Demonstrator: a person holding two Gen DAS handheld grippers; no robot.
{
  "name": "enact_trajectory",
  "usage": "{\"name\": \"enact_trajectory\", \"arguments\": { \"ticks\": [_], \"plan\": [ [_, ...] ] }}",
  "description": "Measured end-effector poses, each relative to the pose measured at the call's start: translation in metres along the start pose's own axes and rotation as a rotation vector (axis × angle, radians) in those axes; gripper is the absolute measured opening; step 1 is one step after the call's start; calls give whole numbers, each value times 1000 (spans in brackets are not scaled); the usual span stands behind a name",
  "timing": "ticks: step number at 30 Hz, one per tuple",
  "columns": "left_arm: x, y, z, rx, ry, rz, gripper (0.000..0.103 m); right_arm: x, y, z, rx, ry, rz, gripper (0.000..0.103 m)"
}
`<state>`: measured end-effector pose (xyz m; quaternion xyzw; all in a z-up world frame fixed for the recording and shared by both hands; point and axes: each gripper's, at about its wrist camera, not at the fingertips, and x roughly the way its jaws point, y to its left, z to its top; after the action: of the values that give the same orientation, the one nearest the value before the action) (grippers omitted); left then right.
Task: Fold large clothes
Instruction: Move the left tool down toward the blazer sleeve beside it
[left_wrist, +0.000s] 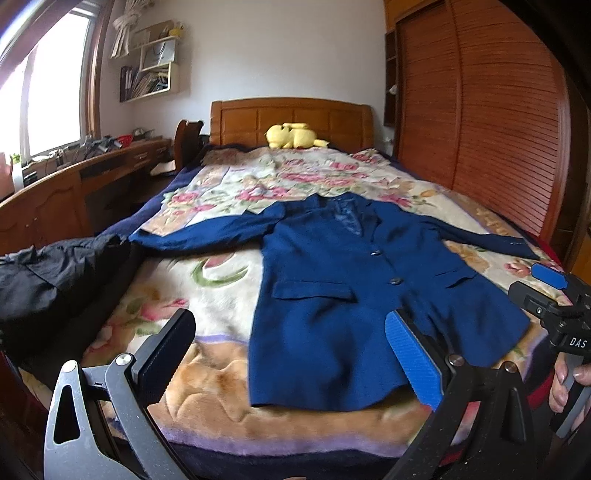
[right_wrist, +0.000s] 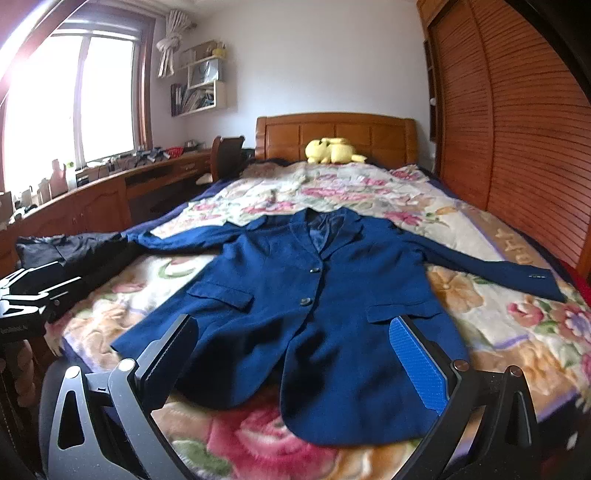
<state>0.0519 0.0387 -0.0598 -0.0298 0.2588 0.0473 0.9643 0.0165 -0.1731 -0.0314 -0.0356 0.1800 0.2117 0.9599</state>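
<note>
A dark blue blazer (left_wrist: 332, 295) lies flat and face up on the floral blanket (left_wrist: 207, 288), buttoned, both sleeves spread out sideways; it also shows in the right wrist view (right_wrist: 314, 306). My left gripper (left_wrist: 291, 354) is open and empty, held above the blazer's lower left hem. My right gripper (right_wrist: 295, 358) is open and empty, held above the blazer's bottom hem. The right gripper also shows at the right edge of the left wrist view (left_wrist: 554, 295), and the left gripper's body shows at the left edge of the right wrist view (right_wrist: 33, 291).
A black garment (left_wrist: 55, 280) lies on the bed's left edge. A yellow plush toy (left_wrist: 291, 136) sits by the wooden headboard (left_wrist: 291, 114). A wooden desk (left_wrist: 74, 184) runs along the left under the window. A slatted wardrobe (left_wrist: 480, 110) stands on the right.
</note>
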Motion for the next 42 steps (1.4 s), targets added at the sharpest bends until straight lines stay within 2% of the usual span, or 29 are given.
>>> {"name": "enact_trajectory", "arguments": {
  "ticks": [5, 14, 19, 25, 31, 35, 39, 42],
  "plan": [
    [25, 17, -5, -18, 28, 23, 103, 34, -3, 10, -18, 30, 20, 103],
    [69, 42, -8, -14, 67, 81, 103, 95, 4, 25, -49, 32, 74, 103],
    [92, 54, -1, 2, 82, 109, 103, 131, 7, 44, -68, 18, 113, 103],
    [117, 73, 14, -27, 96, 101, 103, 172, 7, 59, -72, -4, 143, 103],
    [152, 89, 32, -13, 127, 134, 103, 221, 6, 34, -132, 79, 140, 103],
    [180, 106, 43, -21, 151, 137, 103, 241, 5, 11, -145, 174, 155, 103],
    [212, 128, 54, -50, 187, 132, 103, 232, 4, 2, -159, 156, 153, 103],
    [234, 143, 60, -57, 195, 148, 103, 241, 7, 4, -154, 174, 154, 103]
  ]
}}
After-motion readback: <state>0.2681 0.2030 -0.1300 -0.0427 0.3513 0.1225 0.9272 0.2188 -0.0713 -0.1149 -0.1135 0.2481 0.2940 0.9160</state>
